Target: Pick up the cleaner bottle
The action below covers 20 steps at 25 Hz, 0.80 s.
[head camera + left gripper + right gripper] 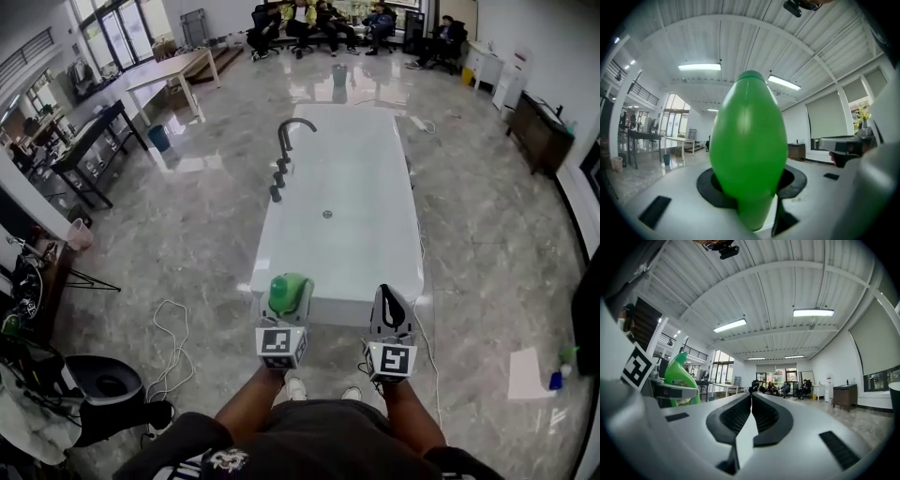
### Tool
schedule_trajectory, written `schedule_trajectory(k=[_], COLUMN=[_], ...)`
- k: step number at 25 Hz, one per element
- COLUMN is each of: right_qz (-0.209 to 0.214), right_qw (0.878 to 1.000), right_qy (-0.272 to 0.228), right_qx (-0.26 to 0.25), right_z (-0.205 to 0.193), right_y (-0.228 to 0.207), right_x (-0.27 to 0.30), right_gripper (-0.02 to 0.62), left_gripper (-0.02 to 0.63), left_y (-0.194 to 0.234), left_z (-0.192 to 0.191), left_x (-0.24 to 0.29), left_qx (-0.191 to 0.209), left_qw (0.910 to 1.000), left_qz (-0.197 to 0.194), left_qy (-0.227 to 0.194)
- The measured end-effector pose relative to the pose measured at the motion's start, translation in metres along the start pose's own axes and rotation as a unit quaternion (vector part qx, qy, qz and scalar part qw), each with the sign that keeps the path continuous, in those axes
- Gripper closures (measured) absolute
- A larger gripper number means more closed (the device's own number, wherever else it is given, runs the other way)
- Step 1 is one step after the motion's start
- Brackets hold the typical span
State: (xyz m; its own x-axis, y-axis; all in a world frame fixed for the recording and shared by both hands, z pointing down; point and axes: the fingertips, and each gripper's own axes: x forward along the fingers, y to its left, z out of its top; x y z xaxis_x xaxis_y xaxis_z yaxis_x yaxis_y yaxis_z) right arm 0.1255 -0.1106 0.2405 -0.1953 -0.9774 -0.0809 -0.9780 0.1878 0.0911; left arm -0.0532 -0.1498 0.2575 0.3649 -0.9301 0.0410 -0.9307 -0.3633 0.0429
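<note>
The jaws of the left gripper (287, 302) stand partly apart, clamped on the cleaner bottle (749, 150), a smooth, glossy green plastic body of rounded, egg-like outline that tapers toward its lower end. In the left gripper view the bottle fills the middle of the frame, seated between the dark curved pads, with the pale matte jaw surfaces spreading out below it. The jaws of the right gripper (751, 404) are pressed together with nothing between them, their black ribbed pads meeting along a thin vertical seam. In the right gripper view the green bottle appears at the left of the frame, beside the other gripper's marker cube.

In the head view the bottle sits lower centre-left, off the ground between the left jaws, just in front of the near end of a long white bathtub (375, 159). The tub is rectangular, smooth and shiny. A curved black faucet (291, 131) stands on the tub's rim toward the upper left. Around it spreads a polished grey marble floor (187, 216) that mirrors the ceiling lights. Seated people (319, 23) line the top edge of the frame.
</note>
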Motion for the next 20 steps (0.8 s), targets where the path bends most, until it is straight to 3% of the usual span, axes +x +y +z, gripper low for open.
schedule_trajectory(k=[5,20], right_qz=[-0.008,0.028], right_qw=[1.000,0.999], right_qy=[-0.004,-0.001], right_qx=[-0.010,-0.016], right_z=[0.011,0.026], right_y=[0.007,0.037], right_x=[-0.008,-0.008], right_gripper=[0.578,0.579], left_gripper=[0.425,0.425], left_y=[0.001,0.004], left_z=[0.008,0.013], left_x=[-0.009,-0.033], left_qx=[0.009,0.003], left_qw=[0.9999,1.0000], left_qz=[-0.010,0.000], left_qy=[-0.011,-0.003])
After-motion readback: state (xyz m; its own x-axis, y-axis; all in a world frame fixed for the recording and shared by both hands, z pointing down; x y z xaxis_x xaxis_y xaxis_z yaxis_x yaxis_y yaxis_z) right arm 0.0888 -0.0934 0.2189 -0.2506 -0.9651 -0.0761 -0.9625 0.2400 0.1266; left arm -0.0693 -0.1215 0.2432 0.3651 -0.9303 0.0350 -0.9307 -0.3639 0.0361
